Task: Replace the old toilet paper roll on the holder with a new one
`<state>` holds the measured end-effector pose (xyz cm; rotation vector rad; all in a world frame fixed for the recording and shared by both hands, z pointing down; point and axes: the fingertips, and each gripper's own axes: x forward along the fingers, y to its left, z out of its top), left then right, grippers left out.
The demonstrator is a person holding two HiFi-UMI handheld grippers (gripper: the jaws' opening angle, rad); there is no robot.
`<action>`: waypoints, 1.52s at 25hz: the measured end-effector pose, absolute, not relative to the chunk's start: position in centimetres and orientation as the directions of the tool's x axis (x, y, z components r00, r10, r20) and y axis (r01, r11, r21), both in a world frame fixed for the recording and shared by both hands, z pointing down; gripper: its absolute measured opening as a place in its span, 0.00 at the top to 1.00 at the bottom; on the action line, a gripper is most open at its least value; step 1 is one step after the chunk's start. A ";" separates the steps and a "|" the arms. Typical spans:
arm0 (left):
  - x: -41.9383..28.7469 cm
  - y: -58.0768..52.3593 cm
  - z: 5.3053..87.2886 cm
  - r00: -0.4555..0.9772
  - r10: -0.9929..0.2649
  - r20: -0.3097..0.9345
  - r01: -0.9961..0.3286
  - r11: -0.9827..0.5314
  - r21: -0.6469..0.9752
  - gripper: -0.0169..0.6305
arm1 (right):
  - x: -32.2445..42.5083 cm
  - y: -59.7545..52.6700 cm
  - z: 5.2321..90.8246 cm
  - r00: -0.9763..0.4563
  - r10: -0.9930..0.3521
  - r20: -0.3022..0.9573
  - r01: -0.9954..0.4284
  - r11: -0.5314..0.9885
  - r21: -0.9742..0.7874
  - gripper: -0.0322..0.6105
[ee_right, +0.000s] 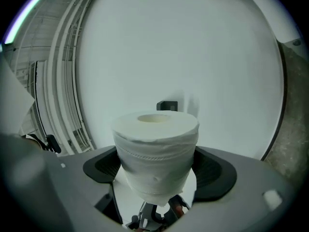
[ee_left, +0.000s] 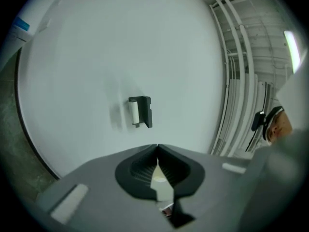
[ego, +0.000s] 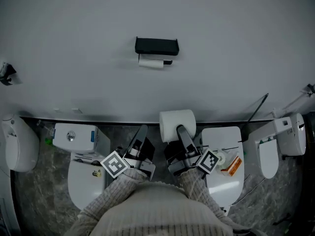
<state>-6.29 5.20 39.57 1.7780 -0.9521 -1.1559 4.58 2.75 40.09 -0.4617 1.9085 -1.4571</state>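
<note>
A black wall holder (ego: 156, 46) carries a thin, nearly spent white roll (ego: 151, 62) on the pale wall ahead; the same holder (ee_left: 143, 111) and old roll (ee_left: 133, 112) show small in the left gripper view. My right gripper (ego: 183, 130) is shut on a full new toilet paper roll (ego: 177, 124), which fills the right gripper view as a fat white roll (ee_right: 155, 151) hiding most of the holder (ee_right: 167, 105). My left gripper (ego: 142, 130) is shut and empty, its jaw tips meeting. Both grippers are well short of the holder.
Toilets line the wall base: one with a white tank (ego: 78, 137) at left, another seat (ego: 224, 173) at right bearing an orange packet (ego: 232, 166). A white unit (ego: 284, 134) is far right, and a white fixture (ego: 17, 141) far left. White pipes (ee_left: 237, 76) run along the wall.
</note>
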 end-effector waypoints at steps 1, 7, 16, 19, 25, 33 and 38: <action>-6.7 4.0 39.3 0.310 -0.886 -0.344 -0.165 -0.406 0.899 0.97 | 4.1 1.6 39.9 -0.698 -0.647 -0.307 0.123 0.314 -0.941 0.25; -8.8 -2.7 38.8 0.350 -0.872 -0.343 -0.137 -0.410 0.902 0.97 | 1.8 -4.7 39.8 -0.664 -0.685 -0.299 0.113 0.303 -0.946 0.25; -9.6 -8.4 40.5 0.367 -0.885 -0.286 -0.126 -0.352 0.928 0.97 | 1.0 -9.5 41.4 -0.649 -0.718 -0.251 0.103 0.244 -0.964 0.25; -9.7 -8.7 40.8 0.351 -0.891 -0.288 -0.122 -0.348 0.929 0.97 | 1.0 -9.9 41.5 -0.660 -0.705 -0.260 0.111 0.250 -0.962 0.25; -10.0 -11.3 40.3 0.307 -0.912 -0.271 -0.153 -0.329 0.932 0.97 | 0.2 -12.5 41.2 -0.709 -0.661 -0.246 0.124 0.226 -0.966 0.25; -10.3 -13.5 39.8 0.266 -0.925 -0.270 -0.175 -0.322 0.930 0.97 | 0.0 -14.8 40.9 -0.742 -0.624 -0.245 0.141 0.213 -0.967 0.25; -10.3 -15.0 39.7 0.269 -0.923 -0.274 -0.167 -0.325 0.931 0.97 | 0.4 -15.6 41.0 -0.740 -0.625 -0.248 0.151 0.205 -0.967 0.25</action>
